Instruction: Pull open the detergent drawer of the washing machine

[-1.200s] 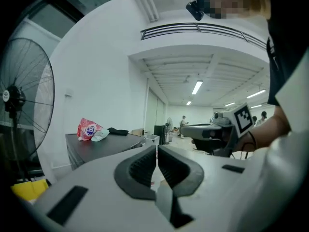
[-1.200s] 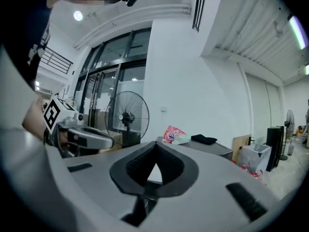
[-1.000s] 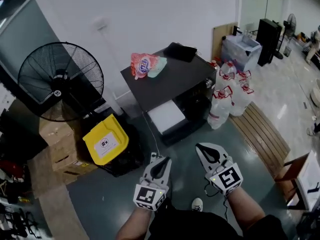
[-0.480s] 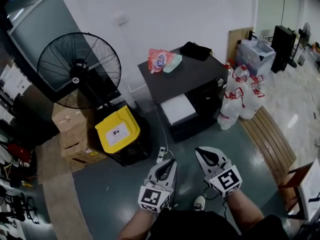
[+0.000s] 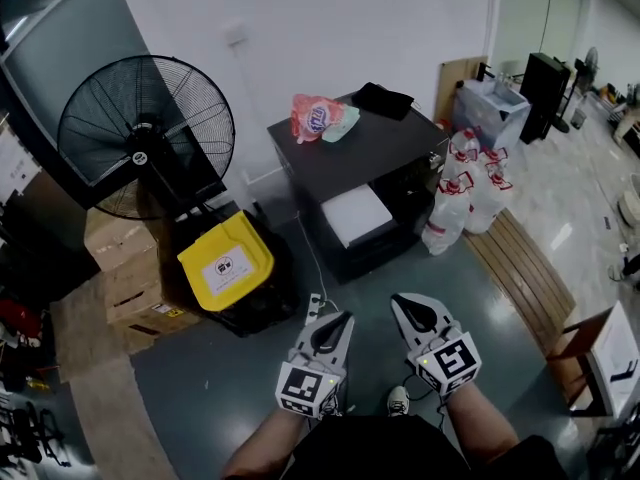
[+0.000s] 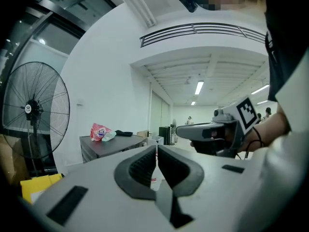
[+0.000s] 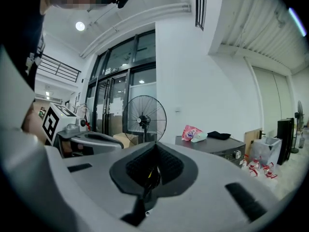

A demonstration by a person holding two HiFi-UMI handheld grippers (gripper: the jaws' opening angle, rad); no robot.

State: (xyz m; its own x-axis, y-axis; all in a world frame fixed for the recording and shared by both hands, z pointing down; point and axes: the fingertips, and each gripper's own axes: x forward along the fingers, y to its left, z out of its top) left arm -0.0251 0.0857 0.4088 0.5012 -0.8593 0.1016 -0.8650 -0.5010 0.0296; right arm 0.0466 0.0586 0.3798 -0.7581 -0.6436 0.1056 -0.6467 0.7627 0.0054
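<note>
The dark washing machine (image 5: 375, 153) stands by the white wall, well ahead of both grippers; its control knob (image 7: 237, 154) shows in the right gripper view. I cannot make out the detergent drawer. A white flat panel (image 5: 353, 214) lies at the machine's near side. My left gripper (image 5: 337, 326) and right gripper (image 5: 407, 308) hang side by side above the grey floor, both shut with nothing between the pads. In the left gripper view the jaws (image 6: 157, 150) point toward the machine (image 6: 110, 145); the right gripper's closed jaws (image 7: 155, 148) point the same way.
A pink bag (image 5: 314, 116) and a black cloth (image 5: 386, 100) lie on the machine. A big floor fan (image 5: 145, 133), a yellow-lidded bin (image 5: 225, 263) and cardboard boxes (image 5: 122, 278) stand left. Water bottles (image 5: 465, 193) and a wooden pallet (image 5: 520, 268) are right. A power strip (image 5: 315, 306) lies ahead.
The person has walked on, carrying both grippers with them; the fan and the machine have shifted in the head view. Both pairs of jaws stayed shut.
</note>
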